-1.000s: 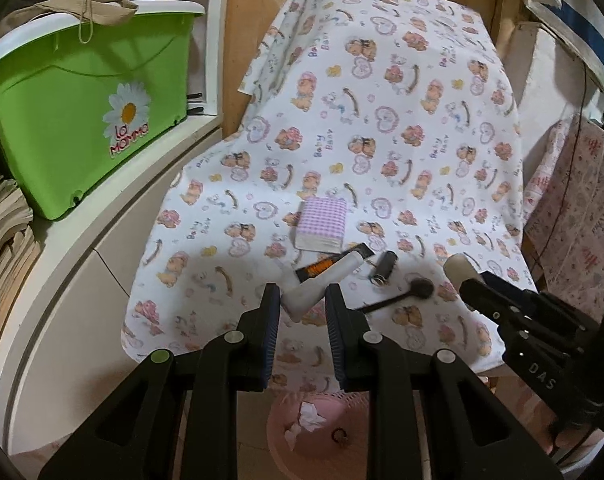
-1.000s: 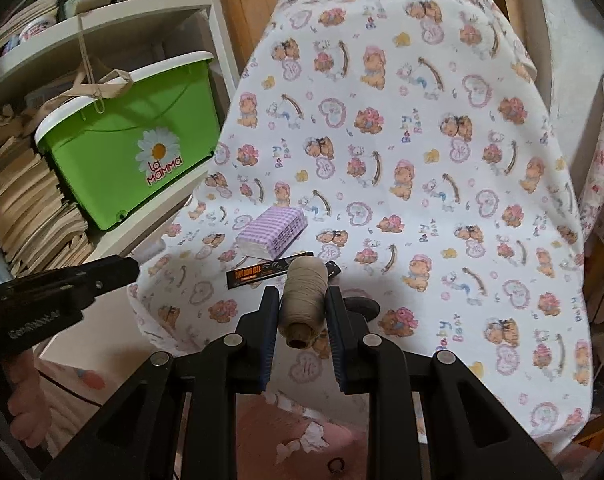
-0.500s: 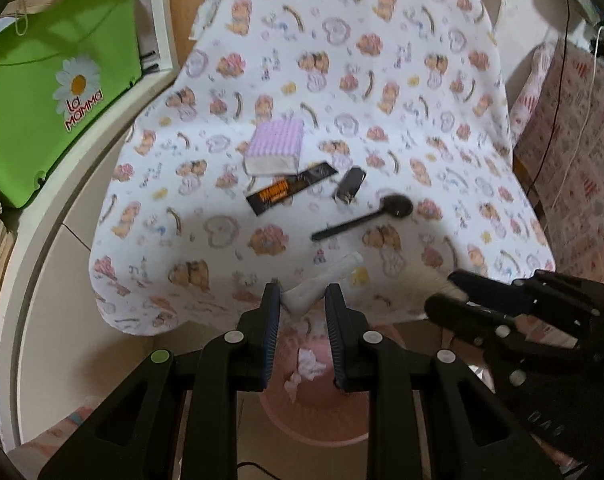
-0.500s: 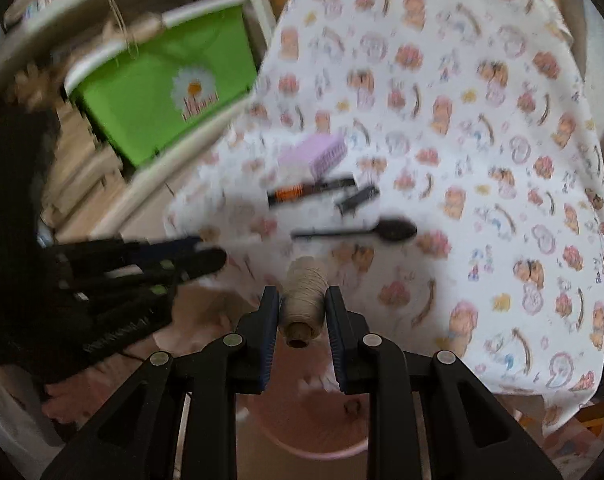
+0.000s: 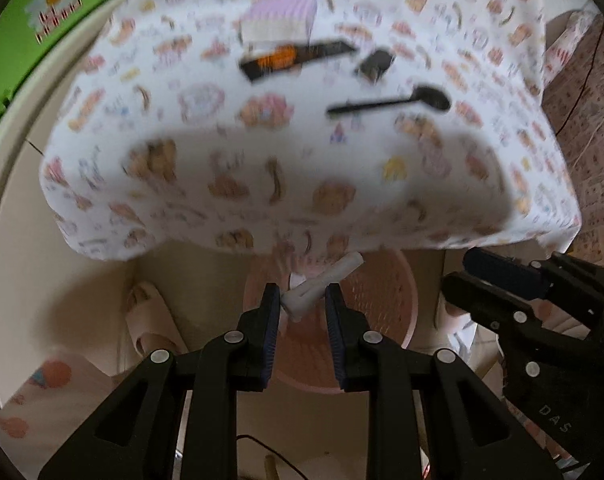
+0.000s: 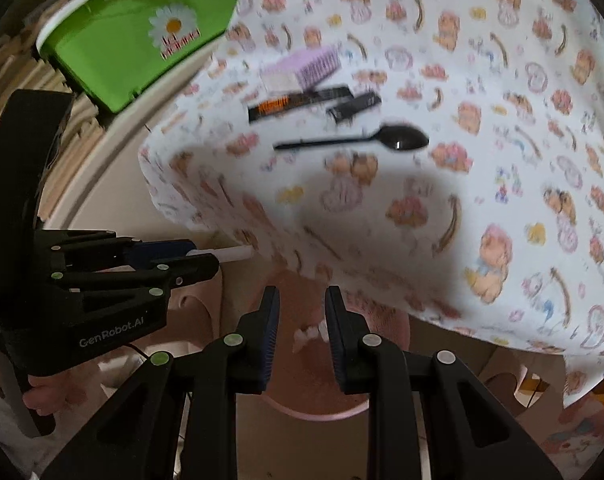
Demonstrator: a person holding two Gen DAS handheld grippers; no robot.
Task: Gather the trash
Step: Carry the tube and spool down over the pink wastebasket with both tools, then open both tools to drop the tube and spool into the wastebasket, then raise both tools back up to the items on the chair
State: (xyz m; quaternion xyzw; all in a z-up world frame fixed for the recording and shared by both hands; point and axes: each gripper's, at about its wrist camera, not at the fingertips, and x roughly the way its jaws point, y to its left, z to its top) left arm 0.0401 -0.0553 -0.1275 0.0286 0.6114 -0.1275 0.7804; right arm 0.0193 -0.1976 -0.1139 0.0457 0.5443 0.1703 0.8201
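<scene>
Two tongs, both lower and tipped more steeply than a second ago, now point down past the table edge. The left tongs [image 5: 302, 294] remain clamped on the near end of the white tube [image 5: 342, 268], which slants up and away to their right. The right tongs [image 6: 302, 296] stand narrowly apart with nothing between the jaws; the beige spool they gripped half a second ago is gone from them and cannot be found in either view. Directly below both pairs is the pink bin [image 5: 382, 300], with a tissue [image 6: 310, 334] inside, so the spool has probably been dropped there and the tube is placed for release next. Beyond the tongs, on the cloth [image 5: 262, 184], the spoon [image 6: 398, 138], wrapper [image 6: 298, 102] and purple pack [image 6: 302, 66] lie uncollected, well apart from either pair.
</scene>
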